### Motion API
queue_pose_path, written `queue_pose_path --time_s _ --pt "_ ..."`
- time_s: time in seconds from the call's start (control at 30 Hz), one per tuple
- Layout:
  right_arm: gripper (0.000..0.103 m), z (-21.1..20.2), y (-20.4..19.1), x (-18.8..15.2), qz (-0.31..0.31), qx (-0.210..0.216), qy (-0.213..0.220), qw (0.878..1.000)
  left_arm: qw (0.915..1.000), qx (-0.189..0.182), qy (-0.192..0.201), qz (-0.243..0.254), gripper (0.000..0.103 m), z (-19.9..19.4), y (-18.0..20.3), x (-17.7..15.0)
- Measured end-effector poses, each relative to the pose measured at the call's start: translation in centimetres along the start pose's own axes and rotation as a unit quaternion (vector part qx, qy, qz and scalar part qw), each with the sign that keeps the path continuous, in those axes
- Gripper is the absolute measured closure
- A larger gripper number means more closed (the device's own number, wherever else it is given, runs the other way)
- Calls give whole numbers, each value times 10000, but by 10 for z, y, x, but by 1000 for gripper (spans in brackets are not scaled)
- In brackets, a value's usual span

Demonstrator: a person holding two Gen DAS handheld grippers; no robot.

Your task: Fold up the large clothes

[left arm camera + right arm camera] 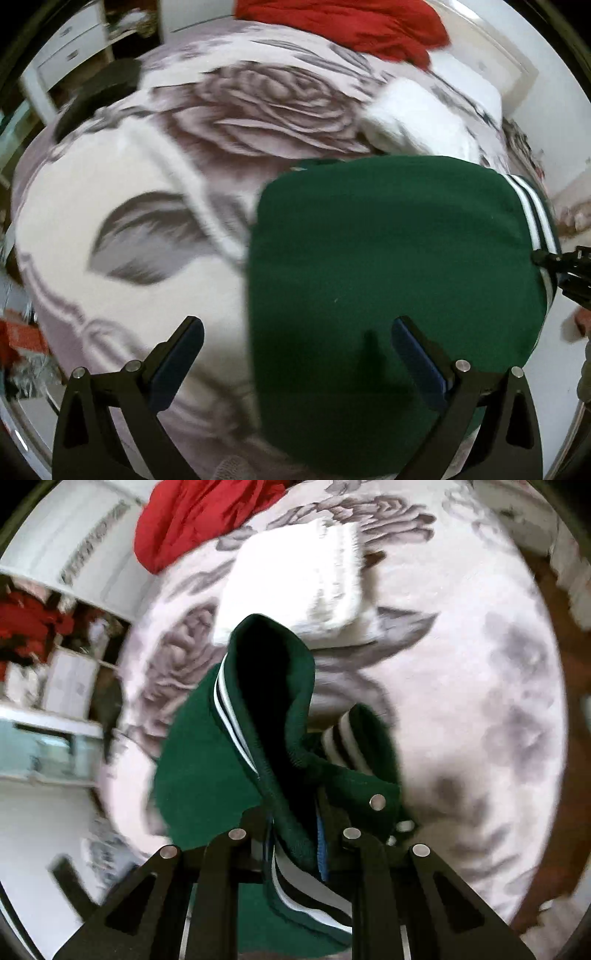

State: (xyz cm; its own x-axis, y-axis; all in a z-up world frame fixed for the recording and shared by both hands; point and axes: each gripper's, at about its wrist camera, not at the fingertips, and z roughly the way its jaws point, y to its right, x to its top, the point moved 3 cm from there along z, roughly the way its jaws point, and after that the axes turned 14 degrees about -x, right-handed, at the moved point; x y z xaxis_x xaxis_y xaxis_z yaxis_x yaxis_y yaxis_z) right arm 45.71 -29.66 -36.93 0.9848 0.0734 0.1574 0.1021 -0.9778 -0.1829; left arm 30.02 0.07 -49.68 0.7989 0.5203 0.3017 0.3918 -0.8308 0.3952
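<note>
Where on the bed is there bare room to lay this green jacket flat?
Bare blanket lies left of the green jacket, bordered by the bed's near edge. Crowded beyond: the white folded cloth touches the jacket's far edge, with the red garment behind.

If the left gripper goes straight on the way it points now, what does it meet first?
Probably the left edge of the green garment lying on the floral blanket. The open left gripper straddles that edge, so one finger may land on blanket instead; depth is unclear in this blurred view.
</note>
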Motion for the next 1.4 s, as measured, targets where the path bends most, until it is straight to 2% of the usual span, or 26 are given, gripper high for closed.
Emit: queue_pose_path --time_s 0.07,0.13,0.23,0.3,0.33,0.4,0.5,0.53,0.6,0.67,0.73,0.77,0.8,0.83,0.87,0.9,0.97,1.0,1.07,1.13,1.2,1.23,1.27,1.33,1.37,1.4 --pt "84 27 11 6 29 -345 -177 9992 9989 313 -284 199 0 39 3 8" --pt "84 74 22 13 65 -713 -410 9966 9979 399 -456 217 0 66 -2 9" --pt "81 143 26 13 2 -1065 -809 9910 9974 239 -668 101 0 87 -14 11" --pt "75 165 24 9 -109 -1071 -978 9894 9976 120 -682 10 0 85 -21 14" --pt "71 165 25 10 -154 -1008 -1002 9897 9977 118 -671 13 0 80 -21 14" --pt "55 149 38 8 -5 -577 -1205 9910 9980 218 -592 10 0 62 -22 12" --pt "45 103 75 -8 461 -37 -1170 9921 9987 268 -417 -108 0 34 -24 -1" --pt "36 89 88 -18 606 104 -1158 9914 9989 228 -344 -204 0 24 -27 -8" --pt "33 73 107 -38 832 353 -1192 9887 9985 242 -325 -366 0 15 -32 -23" --pt "32 76 117 -65 980 588 -1478 9824 9977 346 -408 -413 0 21 -37 -37" --pt "32 92 114 -89 1006 725 -1866 9746 9960 381 -622 -514 0 37 -44 -53" --pt "32 112 111 -107 997 767 -2246 9663 9959 339 -594 -593 0 40 -47 -57" --pt "34 124 107 -116 1080 797 -2427 9608 9960 324 -591 -589 0 42 -48 -58" --pt "58 133 107 -126 1317 931 -2423 9567 9964 311 -584 -533 0 43 -49 -58" --pt "97 134 107 -130 1533 1093 -2332 9540 9968 345 -591 -404 0 42 -49 -56" --pt "97 128 108 -128 1660 1056 -2159 9564 9970 416 -602 -271 0 42 -48 -54" --pt "98 86 110 -110 1531 619 -1164 9794 9968 497 -608 -112 0 39 -49 -53" --pt "98 69 111 -104 1452 528 -828 9845 9965 535 -637 -64 0 39 -51 -52" --pt "98 50 117 -91 1379 286 -454 9890 9964 499 -679 -114 0 40 -58 -50" --pt "98 61 127 -86 1308 -25 -477 9903 9961 486 -714 -180 0 41 -63 -49" --pt "102 96 141 -84 1146 -781 -714 9878 9956 534 -737 -231 0 39 -70 -50" --pt "102 112 146 -84 950 -930 -942 9866 9956 515 -731 -271 0 37 -73 -50" --pt "102 132 155 -88 976 -759 -1384 9826 9957 488 -716 -317 0 34 -76 -51" --pt "101 136 170 -92 1467 -187 -1678 9747 9966 303 -636 -432 0 25 -81 -54" --pt "94 130 172 -89 1520 155 -1544 9761 9972 76 -543 -499 0 21 -84 -57" --pt "81 122 172 -86 1476 395 -1366 9788 9968 -197 -498 -585 0 21 -86 -59"
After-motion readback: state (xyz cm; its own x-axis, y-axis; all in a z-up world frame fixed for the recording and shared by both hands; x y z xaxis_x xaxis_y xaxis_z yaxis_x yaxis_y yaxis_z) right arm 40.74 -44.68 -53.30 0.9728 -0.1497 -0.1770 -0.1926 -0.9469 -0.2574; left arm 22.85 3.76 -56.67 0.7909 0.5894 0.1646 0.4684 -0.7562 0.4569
